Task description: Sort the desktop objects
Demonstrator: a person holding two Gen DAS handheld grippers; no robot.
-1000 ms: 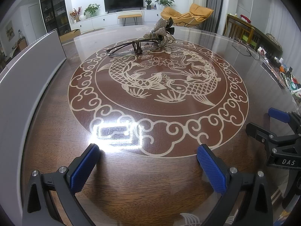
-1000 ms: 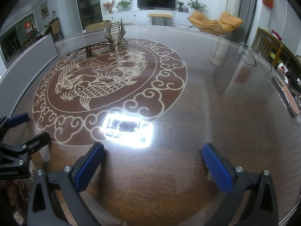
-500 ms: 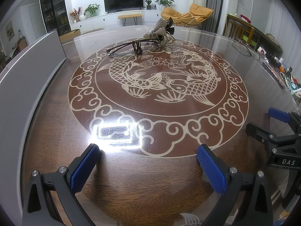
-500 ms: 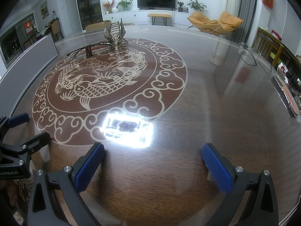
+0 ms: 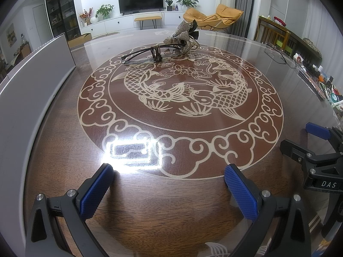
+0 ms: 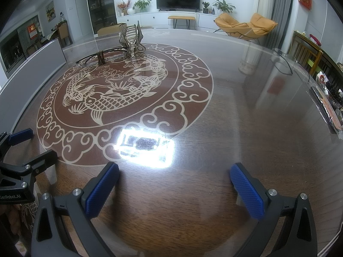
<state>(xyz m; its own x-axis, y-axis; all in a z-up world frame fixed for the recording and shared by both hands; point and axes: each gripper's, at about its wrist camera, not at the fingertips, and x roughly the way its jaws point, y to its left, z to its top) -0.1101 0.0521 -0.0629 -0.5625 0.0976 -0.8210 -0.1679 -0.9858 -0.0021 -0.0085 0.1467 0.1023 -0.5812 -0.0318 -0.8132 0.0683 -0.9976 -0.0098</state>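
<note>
We hold the left hand-held gripper and right hand-held gripper low, wide apart, empty. Far across the shiny brown fish-pattern tabletop, dark-framed glasses touch a sparkly hair clip.

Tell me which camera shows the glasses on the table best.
The left wrist view: the glasses lie near its centre line, dark frame clear against the table. The right wrist view shows them farther left, flatter, and harder to make out.

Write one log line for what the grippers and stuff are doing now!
left gripper: open, empty | right gripper: open, empty | glasses, hair clip: far side of table, untouched
</note>
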